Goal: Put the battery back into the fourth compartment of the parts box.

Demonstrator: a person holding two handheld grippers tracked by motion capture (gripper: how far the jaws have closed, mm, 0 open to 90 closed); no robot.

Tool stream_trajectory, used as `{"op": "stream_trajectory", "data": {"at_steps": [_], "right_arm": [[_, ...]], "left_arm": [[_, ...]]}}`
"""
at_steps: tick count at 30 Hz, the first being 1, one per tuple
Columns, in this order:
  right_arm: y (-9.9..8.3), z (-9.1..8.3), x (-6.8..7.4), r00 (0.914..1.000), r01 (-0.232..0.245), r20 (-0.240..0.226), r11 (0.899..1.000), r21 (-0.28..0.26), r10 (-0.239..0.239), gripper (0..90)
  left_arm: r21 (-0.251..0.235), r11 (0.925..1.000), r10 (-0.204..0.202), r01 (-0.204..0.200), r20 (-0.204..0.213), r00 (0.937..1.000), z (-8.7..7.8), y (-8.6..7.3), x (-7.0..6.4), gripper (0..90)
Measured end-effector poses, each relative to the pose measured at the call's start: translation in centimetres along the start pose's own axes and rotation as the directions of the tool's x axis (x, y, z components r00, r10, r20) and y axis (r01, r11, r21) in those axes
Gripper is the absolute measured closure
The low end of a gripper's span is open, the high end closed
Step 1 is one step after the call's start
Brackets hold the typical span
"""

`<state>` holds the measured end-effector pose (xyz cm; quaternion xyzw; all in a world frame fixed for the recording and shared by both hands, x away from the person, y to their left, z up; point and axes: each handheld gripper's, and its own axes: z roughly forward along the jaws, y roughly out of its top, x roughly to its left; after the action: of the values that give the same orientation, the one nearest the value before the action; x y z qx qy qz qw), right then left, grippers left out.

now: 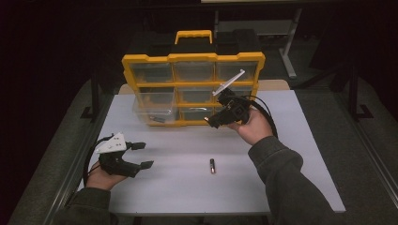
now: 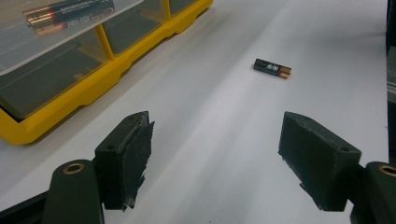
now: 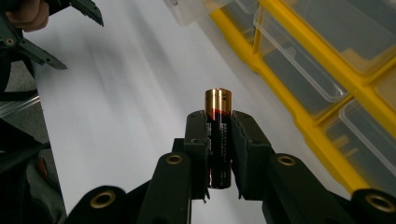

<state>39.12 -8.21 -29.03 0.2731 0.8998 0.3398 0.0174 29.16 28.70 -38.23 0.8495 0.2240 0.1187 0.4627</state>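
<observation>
My right gripper (image 1: 212,123) is held above the table in front of the yellow organizer (image 1: 192,61). It is shut on an AA battery (image 3: 218,140) that stands upright between the jaws, gold end up. A second battery (image 1: 212,165) lies loose on the white table (image 1: 291,154), also seen ahead of my left gripper (image 2: 217,149) as the loose battery (image 2: 272,68). My left gripper (image 1: 143,154) rests low at the table's front left, open, with nothing between its fingers. A clear drawer (image 1: 155,112) is pulled out of the organizer's lower left and holds batteries (image 2: 70,13).
The organizer has several clear drawers and a yellow carry handle (image 1: 193,35), and stands at the table's back middle. Its yellow frame (image 3: 299,107) runs along the right of the right gripper view. The other hand and gripper (image 3: 70,14) show far off there.
</observation>
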Motion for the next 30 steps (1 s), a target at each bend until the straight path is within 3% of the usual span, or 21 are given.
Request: {"op": "stream_trajectory", "data": {"at_steps": [14, 30], "right_arm": [[2.9, -0.8, 0.4, 0.9995, 0.032, 0.002, 0.999, -0.006, -0.032, 76.0], [5.9, -0.6, 0.9, 0.9972, 0.074, -0.008, 0.997, -0.021, -0.074, 76.0]], "left_arm": [[-0.016, 0.9998, -0.015, 0.015, 0.0, 0.9999, 0.1, 0.0, -0.1, 24.9], [-0.02, 0.9998, -0.001, 0.001, -0.003, 1.0, 0.0, -0.1, 0.1, 24.9]]}}
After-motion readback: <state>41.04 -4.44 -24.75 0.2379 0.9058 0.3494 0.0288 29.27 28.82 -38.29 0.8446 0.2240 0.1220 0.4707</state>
